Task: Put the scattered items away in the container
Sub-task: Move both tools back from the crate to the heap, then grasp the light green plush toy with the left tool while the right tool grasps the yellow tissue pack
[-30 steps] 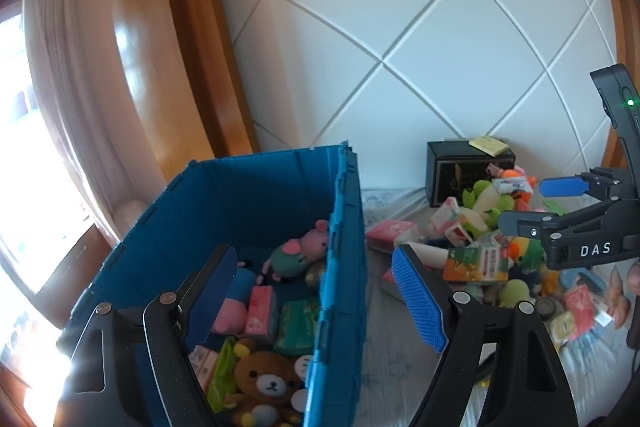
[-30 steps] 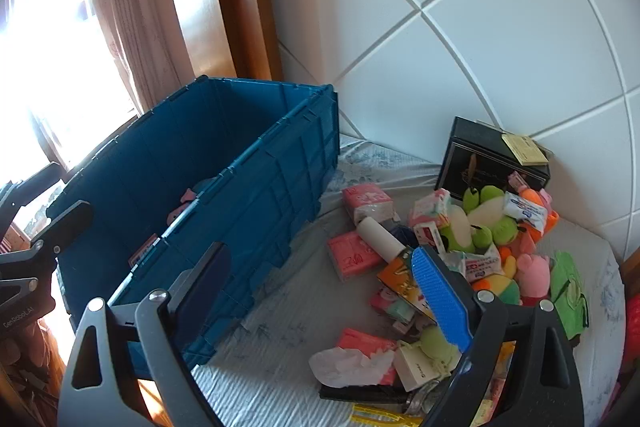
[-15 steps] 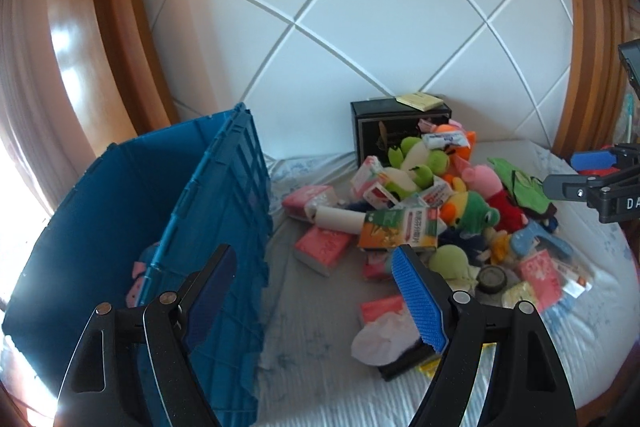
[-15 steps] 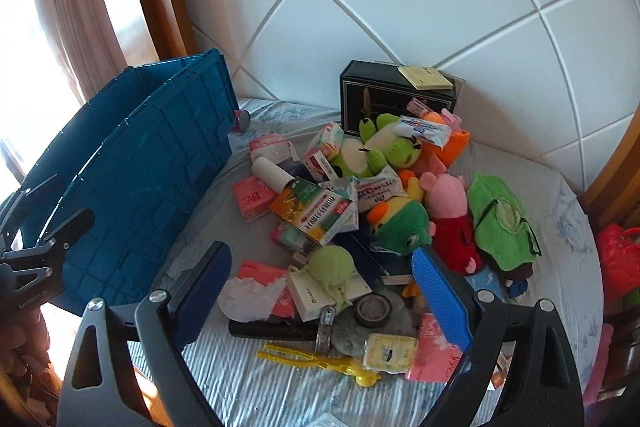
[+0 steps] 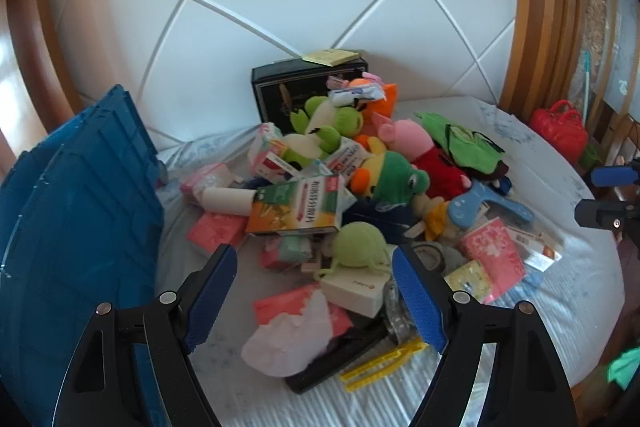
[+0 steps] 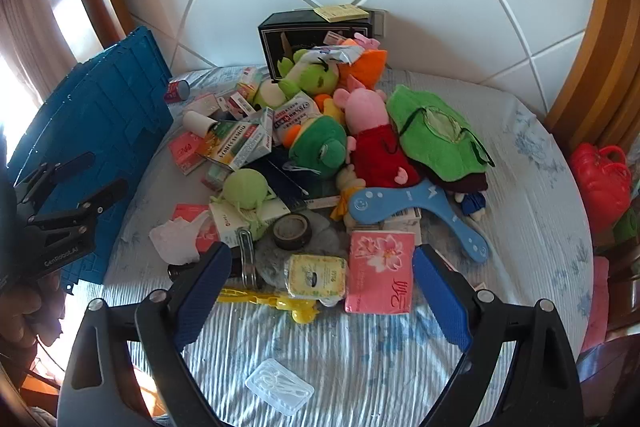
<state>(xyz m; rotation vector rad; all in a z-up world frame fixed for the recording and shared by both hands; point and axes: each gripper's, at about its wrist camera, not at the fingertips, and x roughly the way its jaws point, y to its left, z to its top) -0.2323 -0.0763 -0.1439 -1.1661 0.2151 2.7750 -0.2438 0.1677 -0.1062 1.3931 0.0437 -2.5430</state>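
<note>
Scattered items (image 6: 304,147) heaped on the bed's striped sheet (image 6: 360,355); blue container (image 6: 100,115) beside them at left, both claws wide and empty.

Left claw (image 5: 316,299) hangs over the pile's near-left edge, above the white tissue wad (image 5: 288,335) and pink packet (image 5: 296,307), likely lining up a pick. Right claw (image 6: 320,291) tilts down over the pink tissue pack (image 6: 380,267) and yellow wrapped packet (image 6: 318,275), nothing between its pads. Container sits close so carries stay short. Its inside is hidden, only the outer wall showing, so fill level unknown. Plush toys bury smaller boxes; black box (image 6: 316,31) at the back is partly covered. Clear case (image 6: 280,391) lies apart, nearest.
</note>
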